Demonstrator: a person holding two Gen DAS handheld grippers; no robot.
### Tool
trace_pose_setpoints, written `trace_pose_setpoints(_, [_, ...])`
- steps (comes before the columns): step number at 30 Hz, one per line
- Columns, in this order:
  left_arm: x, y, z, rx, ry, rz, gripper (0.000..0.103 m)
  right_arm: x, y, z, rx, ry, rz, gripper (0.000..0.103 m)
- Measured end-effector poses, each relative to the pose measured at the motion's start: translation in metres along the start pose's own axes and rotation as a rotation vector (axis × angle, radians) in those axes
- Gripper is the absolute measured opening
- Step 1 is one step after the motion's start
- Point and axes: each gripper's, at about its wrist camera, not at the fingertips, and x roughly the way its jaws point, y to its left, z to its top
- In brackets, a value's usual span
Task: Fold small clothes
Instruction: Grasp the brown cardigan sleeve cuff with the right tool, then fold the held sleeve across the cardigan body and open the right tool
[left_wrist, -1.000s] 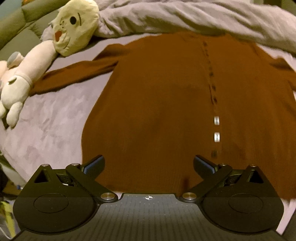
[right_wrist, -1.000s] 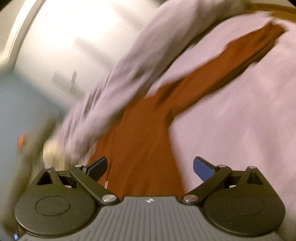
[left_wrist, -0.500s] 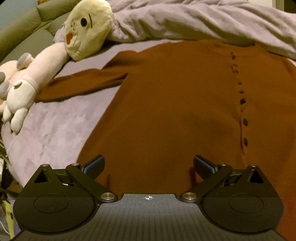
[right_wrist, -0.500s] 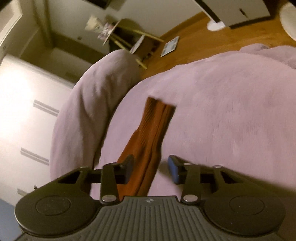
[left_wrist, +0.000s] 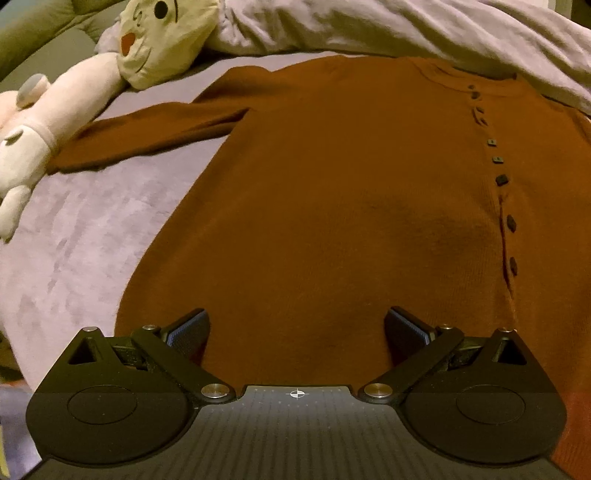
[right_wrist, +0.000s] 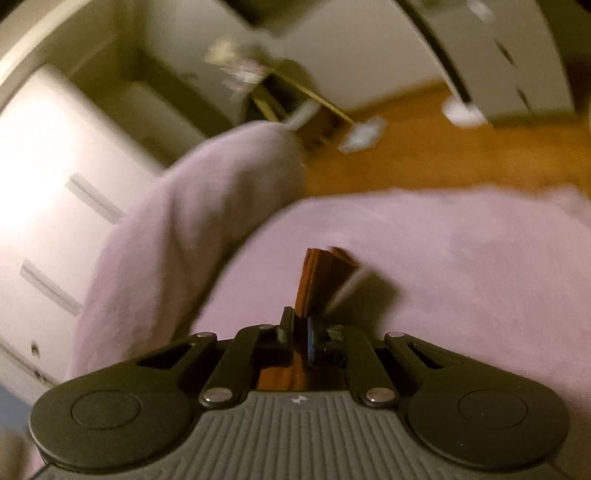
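A rust cardigan (left_wrist: 332, 192) was laid flat, front up, on a lilac bedspread (left_wrist: 66, 236). Its long axis ran near to far, with the hem near, just under the left gripper (left_wrist: 297, 325), and the collar far, against a bunched duvet (left_wrist: 406, 29). The button line was seen right of centre. One sleeve (left_wrist: 147, 129) was stretched out to the left, towards a plush toy (left_wrist: 74, 85).

The left gripper was held spread, with nothing between its fingers. The right gripper (right_wrist: 300, 334) was clenched on the cuff (right_wrist: 319, 280) of the other sleeve, which stuck out beyond the pads.

The sleeve-folding step was judged to be in hand. Next, the gripped sleeve would need to be carried across the chest and laid flat.
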Motion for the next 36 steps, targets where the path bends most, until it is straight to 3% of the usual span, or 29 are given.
trace_pose_setpoints(4, [0.005, 0.009, 0.001, -0.036, 0.018, -0.042, 0.103, -0.028, 0.078, -0.025, -0.270, -0.036, 0.125, 0.005])
trace_pose_setpoints(11, [0.011, 0.026, 0.001, -0.040, 0.021, -0.137, 0.103, -0.048, 0.184, -0.114, -0.553, 0.061, 0.343, 0.005])
trace_pose_setpoints(17, [0.008, 0.028, 0.009, -0.016, 0.018, -0.144, 0.103, -0.056, 0.244, -0.218, -0.732, 0.200, 0.466, 0.005])
trace_pose_setpoints(21, [0.003, 0.033, 0.024, -0.015, -0.016, -0.168, 0.103, -0.064, 0.262, -0.284, -0.838, 0.269, 0.512, 0.006])
trace_pose_setpoints(24, [0.000, 0.030, 0.040, -0.007, -0.047, -0.186, 0.103, -0.082, 0.256, -0.328, -0.931, 0.293, 0.488, 0.009])
trace_pose_setpoints(26, [-0.001, 0.024, 0.048, 0.007, -0.057, -0.200, 0.103, -0.073, 0.249, -0.343, -0.972, 0.377, 0.463, 0.030])
trace_pose_setpoints(27, [-0.001, 0.020, 0.053, 0.015, -0.065, -0.212, 0.103, -0.065, 0.246, -0.347, -0.981, 0.409, 0.443, 0.034])
trace_pose_setpoints(31, [-0.002, 0.000, 0.070, 0.023, -0.077, -0.280, 0.103, -0.079, 0.228, -0.329, -0.979, 0.414, 0.388, 0.034])
trace_pose_setpoints(36, [-0.009, -0.046, 0.087, 0.053, -0.066, -0.446, 0.103, -0.086, 0.204, -0.306, -0.951, 0.369, 0.260, 0.032])
